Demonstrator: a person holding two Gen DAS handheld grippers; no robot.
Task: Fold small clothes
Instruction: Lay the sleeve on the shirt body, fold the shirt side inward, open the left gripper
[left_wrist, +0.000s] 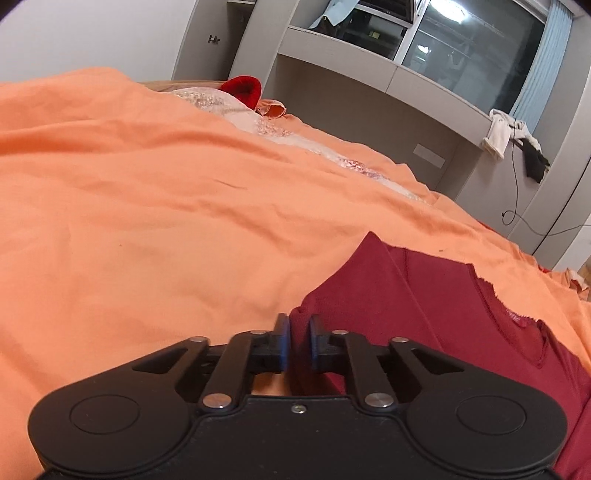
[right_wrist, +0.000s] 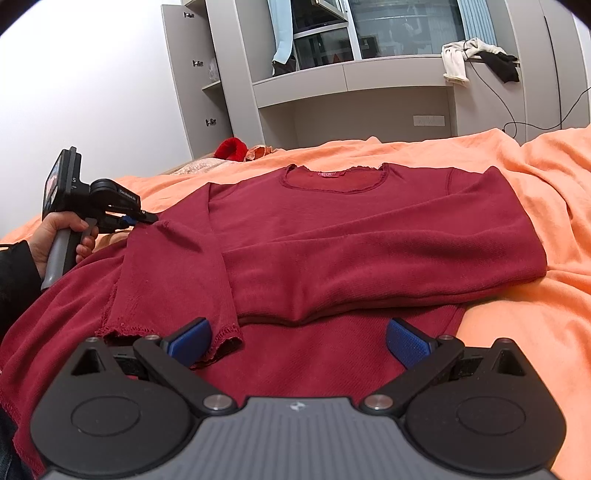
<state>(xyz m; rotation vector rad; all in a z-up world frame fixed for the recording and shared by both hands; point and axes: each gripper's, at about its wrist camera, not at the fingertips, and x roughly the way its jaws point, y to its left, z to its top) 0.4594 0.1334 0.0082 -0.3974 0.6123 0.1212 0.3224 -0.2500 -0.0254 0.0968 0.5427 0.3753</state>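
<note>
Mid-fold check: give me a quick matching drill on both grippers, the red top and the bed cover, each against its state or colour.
Things:
1. left gripper
2. right gripper
3. long-sleeved top
4. bed cover

States:
A. orange
B. open, above the hem
C. dark red, sleeves folded in
D. shut on the top's edge

Pairs: 1-D, 2-B, 3-C, 4-A

2 wrist cams, low, close; share red top (right_wrist: 332, 236).

Orange bedsheet (right_wrist: 517, 325) covers bed. Behind it: grey built-in shelving (right_wrist: 354, 79), window (right_wrist: 406, 26) above, white wall (right_wrist: 92, 74) to shelving's left.
</note>
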